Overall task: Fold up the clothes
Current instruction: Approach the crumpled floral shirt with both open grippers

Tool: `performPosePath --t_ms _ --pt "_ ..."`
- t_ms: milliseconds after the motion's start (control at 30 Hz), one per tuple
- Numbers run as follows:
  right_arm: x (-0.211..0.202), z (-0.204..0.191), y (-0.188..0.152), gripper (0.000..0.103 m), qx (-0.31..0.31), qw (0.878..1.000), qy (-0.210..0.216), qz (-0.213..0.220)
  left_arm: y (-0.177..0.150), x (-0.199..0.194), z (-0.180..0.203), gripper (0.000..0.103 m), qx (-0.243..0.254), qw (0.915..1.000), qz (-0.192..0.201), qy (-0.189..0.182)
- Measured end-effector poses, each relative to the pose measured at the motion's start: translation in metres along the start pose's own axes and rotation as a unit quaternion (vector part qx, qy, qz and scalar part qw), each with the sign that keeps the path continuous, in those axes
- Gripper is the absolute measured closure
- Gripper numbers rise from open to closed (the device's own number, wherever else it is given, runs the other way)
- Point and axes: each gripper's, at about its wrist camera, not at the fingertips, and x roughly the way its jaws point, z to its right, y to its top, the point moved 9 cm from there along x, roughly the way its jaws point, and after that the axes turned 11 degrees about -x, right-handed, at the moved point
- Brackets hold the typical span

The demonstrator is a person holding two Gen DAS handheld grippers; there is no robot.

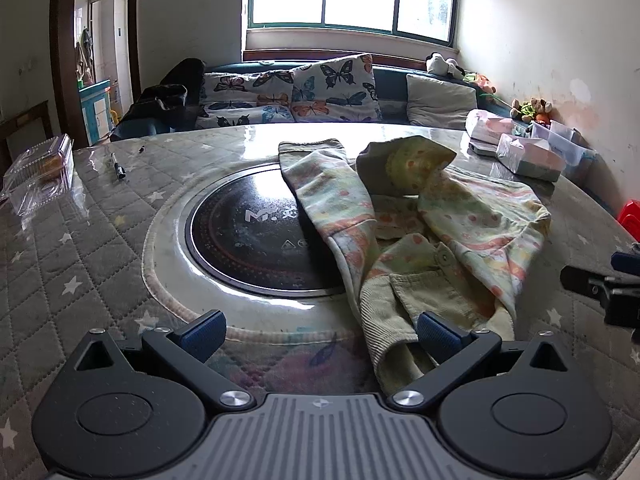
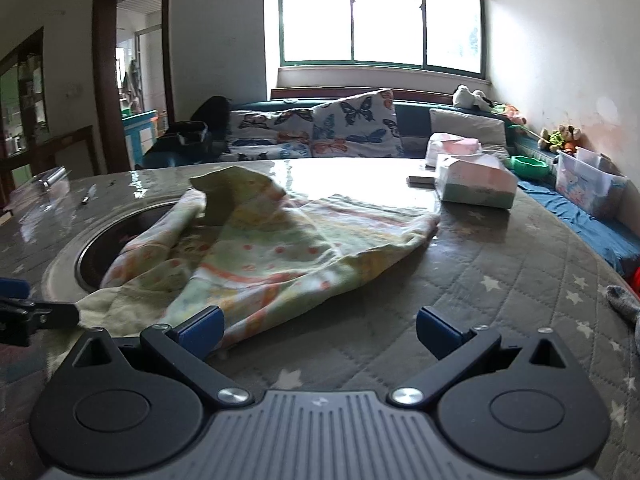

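Observation:
A small pale yellow-green garment with orange dots and stripes (image 1: 460, 220) lies crumpled on the quilted table, partly over the black round cooktop (image 1: 248, 236). It has a sleeve stretched toward the window and a ribbed hem near me. My left gripper (image 1: 320, 334) is open, its right finger (image 1: 436, 334) touching the ribbed hem. In the right wrist view the garment (image 2: 272, 248) spreads ahead and left. My right gripper (image 2: 320, 330) is open, its left finger (image 2: 202, 330) at the garment's near edge. The right gripper also shows at the left wrist view's right edge (image 1: 612, 284).
Grey star-quilted table cover (image 2: 500, 280) under clear plastic. Tissue boxes (image 2: 476, 184) and plastic bins (image 2: 588, 184) stand at the far right. A clear plastic box (image 1: 40, 176) and a pen (image 1: 119, 168) lie at the left. A sofa with butterfly cushions (image 1: 332, 88) is behind the table.

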Motion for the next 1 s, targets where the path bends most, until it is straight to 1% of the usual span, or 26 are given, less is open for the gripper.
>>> performPosePath --t_ms 133,167,333,433,667,833,1000 --pt "-0.003 0.001 -0.001 0.0 0.002 1.0 -0.009 -0.001 -0.002 -0.005 0.0 0.0 0.003 1.0 0.002 -0.004" --pt "-0.004 -0.006 -0.004 0.0 -0.001 1.0 -0.01 0.0 -0.003 -0.006 0.0 0.0 0.004 1.0 0.002 -0.005" --pt "-0.01 -0.02 -0.006 0.0 -0.002 1.0 0.01 -0.003 -0.01 -0.012 0.003 0.0 0.006 0.9999 0.0 -0.011" --pt "-0.019 -0.019 -0.008 0.0 -0.003 1.0 0.021 -0.002 -0.012 -0.012 0.009 0.0 0.009 0.9999 -0.006 -0.006" --pt "-0.022 -0.027 -0.012 0.0 0.004 1.0 0.029 -0.002 -0.016 -0.015 0.012 0.0 0.011 0.9999 -0.01 -0.005" --pt "-0.023 -0.028 -0.015 0.0 0.013 0.999 0.035 -0.01 -0.02 -0.018 0.014 0.0 0.013 0.9998 -0.011 -0.007" --pt "-0.024 -0.032 -0.017 0.0 0.009 0.999 0.04 -0.016 -0.022 -0.019 0.014 0.0 0.011 0.9998 -0.015 -0.004"
